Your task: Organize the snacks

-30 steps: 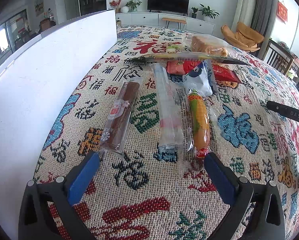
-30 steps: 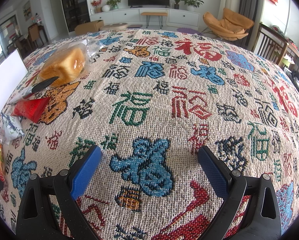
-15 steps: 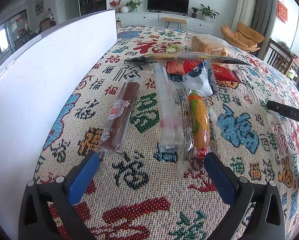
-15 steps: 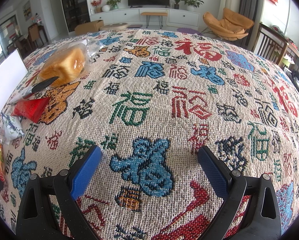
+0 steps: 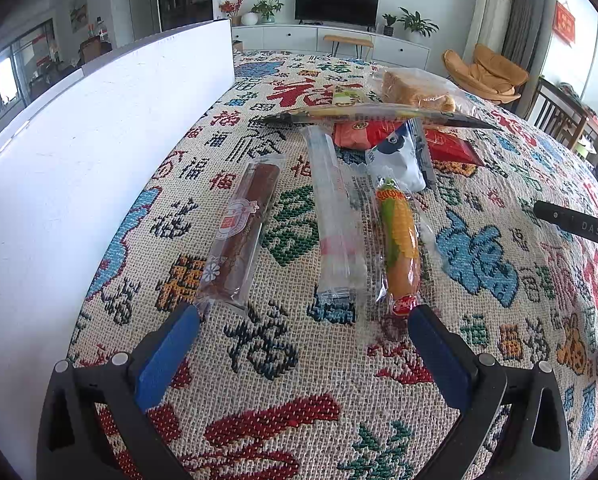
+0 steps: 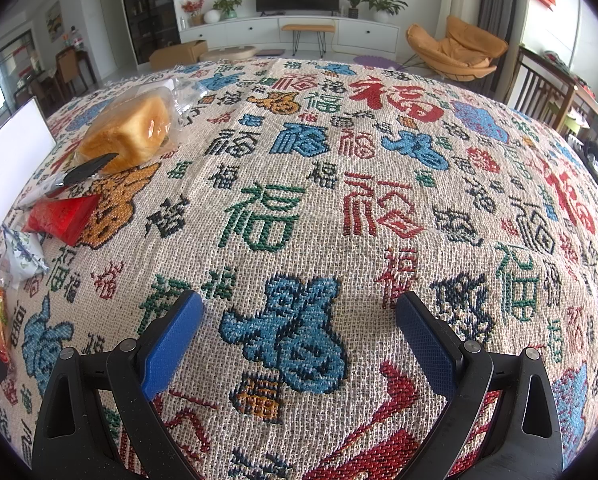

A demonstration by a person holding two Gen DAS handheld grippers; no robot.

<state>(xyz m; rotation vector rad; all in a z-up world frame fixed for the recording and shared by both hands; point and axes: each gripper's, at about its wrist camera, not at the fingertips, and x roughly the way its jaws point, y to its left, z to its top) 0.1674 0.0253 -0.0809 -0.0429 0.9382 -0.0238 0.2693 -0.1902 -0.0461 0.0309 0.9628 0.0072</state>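
In the left wrist view, three long snacks lie side by side on the patterned cloth: a brown bar in clear wrap (image 5: pixel 241 236), a clear pale stick pack (image 5: pixel 335 216) and a corn-print sausage (image 5: pixel 399 244). Behind them lie a white-blue packet (image 5: pixel 399 156), a red packet (image 5: pixel 379 136), a long dark-tipped pack (image 5: pixel 371 114) and bagged bread (image 5: pixel 415 90). My left gripper (image 5: pixel 303 320) is open and empty just short of the three snacks. My right gripper (image 6: pixel 299 312) is open and empty over bare cloth; the bread (image 6: pixel 129 132) and red packet (image 6: pixel 61 216) lie at its far left.
A tall white board (image 5: pixel 91 152) stands along the table's left side. The right gripper's black body (image 5: pixel 579 228) shows at the right edge of the left wrist view. Wooden chairs (image 6: pixel 547 92) stand beyond the table's right edge.
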